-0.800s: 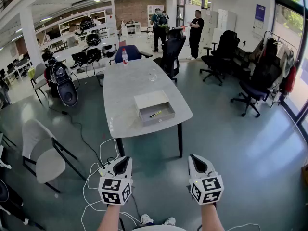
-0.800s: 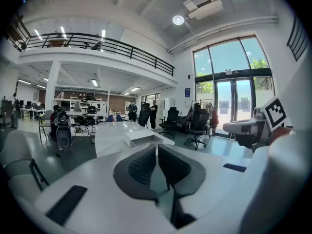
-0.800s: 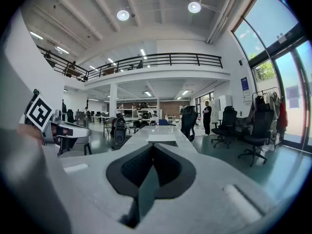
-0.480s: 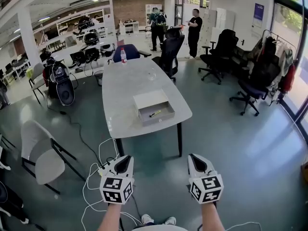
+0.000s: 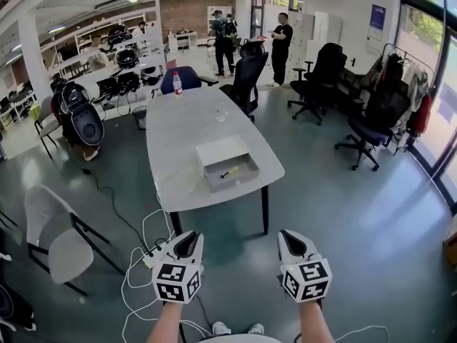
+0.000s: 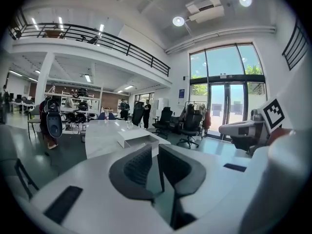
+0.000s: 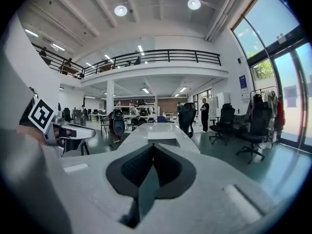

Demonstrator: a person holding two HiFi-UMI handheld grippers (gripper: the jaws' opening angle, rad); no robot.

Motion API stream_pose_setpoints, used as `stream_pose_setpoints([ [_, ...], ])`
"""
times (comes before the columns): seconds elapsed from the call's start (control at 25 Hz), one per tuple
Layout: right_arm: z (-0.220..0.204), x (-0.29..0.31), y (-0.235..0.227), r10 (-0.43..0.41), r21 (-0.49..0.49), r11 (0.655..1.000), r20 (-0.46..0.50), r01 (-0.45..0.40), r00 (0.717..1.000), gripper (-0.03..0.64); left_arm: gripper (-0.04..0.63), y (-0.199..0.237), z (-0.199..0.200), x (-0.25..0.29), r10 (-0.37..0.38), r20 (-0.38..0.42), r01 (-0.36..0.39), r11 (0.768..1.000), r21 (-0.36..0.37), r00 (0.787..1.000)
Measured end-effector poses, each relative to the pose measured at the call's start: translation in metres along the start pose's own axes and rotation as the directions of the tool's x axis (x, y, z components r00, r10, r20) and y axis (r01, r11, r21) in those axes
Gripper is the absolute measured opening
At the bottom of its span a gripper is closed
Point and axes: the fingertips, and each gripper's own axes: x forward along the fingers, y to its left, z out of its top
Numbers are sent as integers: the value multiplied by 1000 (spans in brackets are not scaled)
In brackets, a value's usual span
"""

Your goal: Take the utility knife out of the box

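Observation:
A grey open box [image 5: 228, 164] rests near the front end of a long light table [image 5: 187, 131]. Inside it lies the yellow and black utility knife [image 5: 229, 171]. Both grippers hang low in the head view, well short of the table, above the floor. My left gripper [image 5: 187, 246] is shut and holds nothing. My right gripper [image 5: 291, 244] is shut too and also holds nothing. In the left gripper view the jaws [image 6: 155, 149] point toward the box [image 6: 138, 137]. The right gripper view shows its jaws [image 7: 153, 148] meeting below the box [image 7: 164, 136] far ahead.
White cables [image 5: 145, 261] lie on the floor between me and the table. A grey chair [image 5: 61, 240] stands at the left. A water bottle [image 5: 177, 84] is at the table's far end. Office chairs [image 5: 365, 123] and people [image 5: 280, 38] are farther back.
The head view has drifted slightly, so the table and the grey chair sit a little lower and further left. Both grippers stay shut and side by side.

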Motion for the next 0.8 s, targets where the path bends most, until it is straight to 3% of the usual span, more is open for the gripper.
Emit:
stream_pose_setpoints([
  [0.36,2,21,14,-15,-11,1000,-3,15,1000,5,31,15,4,19,-55,6,55,998,17,998],
  [0.48,3,27,15,-16,-10,1000,-4,16,1000,5,85,18,7,25,-71,4,71,997,18,997],
  [0.8,7,56,9,2,-6,1000,2,-2,1000,5,126,32,12,47,-68,-1,68,998,18,998],
])
